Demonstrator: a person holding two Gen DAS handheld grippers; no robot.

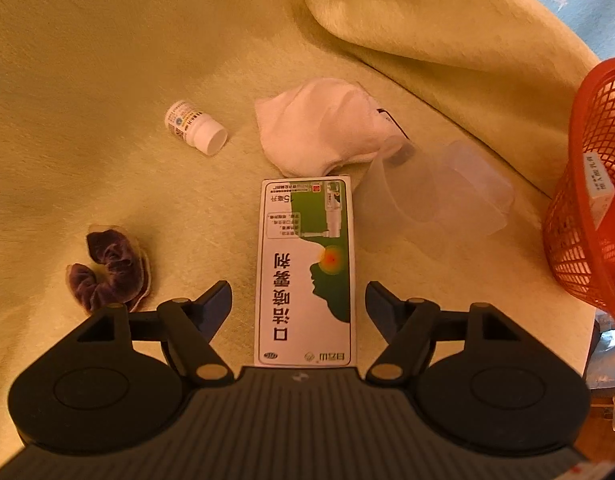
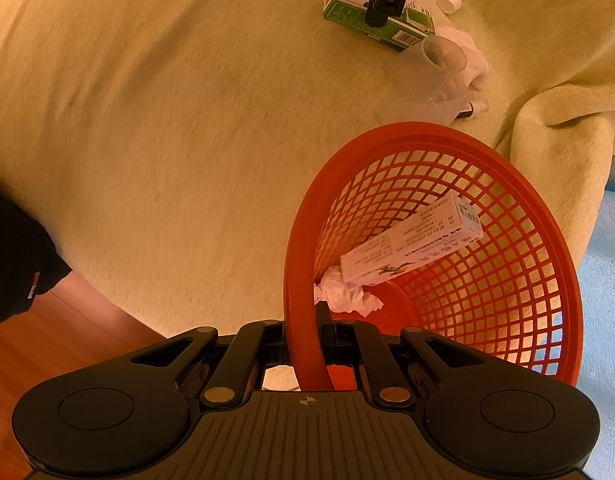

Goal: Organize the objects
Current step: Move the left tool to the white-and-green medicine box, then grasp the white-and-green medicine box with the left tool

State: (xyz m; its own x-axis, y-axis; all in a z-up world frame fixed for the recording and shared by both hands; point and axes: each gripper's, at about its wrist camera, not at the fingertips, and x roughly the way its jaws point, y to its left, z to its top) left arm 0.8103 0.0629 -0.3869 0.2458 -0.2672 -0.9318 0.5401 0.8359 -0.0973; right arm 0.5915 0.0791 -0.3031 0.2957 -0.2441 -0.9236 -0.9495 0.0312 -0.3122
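The green-and-white cardboard medicine carton (image 1: 306, 268) is shown lying flat on the pale yellow fleece blanket (image 1: 107, 60) that covers the bench, lengthwise between the jaws of the left gripper (image 1: 298, 300), which are spread wide on either side of it and are not seen to touch it. The carton is judged to be light and stiff along its length but easily crushed across its broad faces; a hold across the two long narrow sides, near mid-length, is indicated, with only modest pressure.

Beyond the carton lie a crumpled white cloth (image 1: 323, 132) and a clear plastic cup on its side (image 1: 431, 196); a small white pill bottle on its side (image 1: 194, 127) is seen to the far left and a dark purple velvet scrunchie (image 1: 109, 272) to the near left. The bottle is judged smooth and liable to roll, the cup thin and yielding, the cloth and scrunchie soft.

The red plastic mesh basket (image 2: 439, 140) is held at its rim, at the right edge of the bench, by the closed jaws of the right gripper (image 2: 307, 332), and is tilted. A white medicine box (image 2: 411, 244) and a crumpled white tissue (image 2: 343, 292) are already contained in it.
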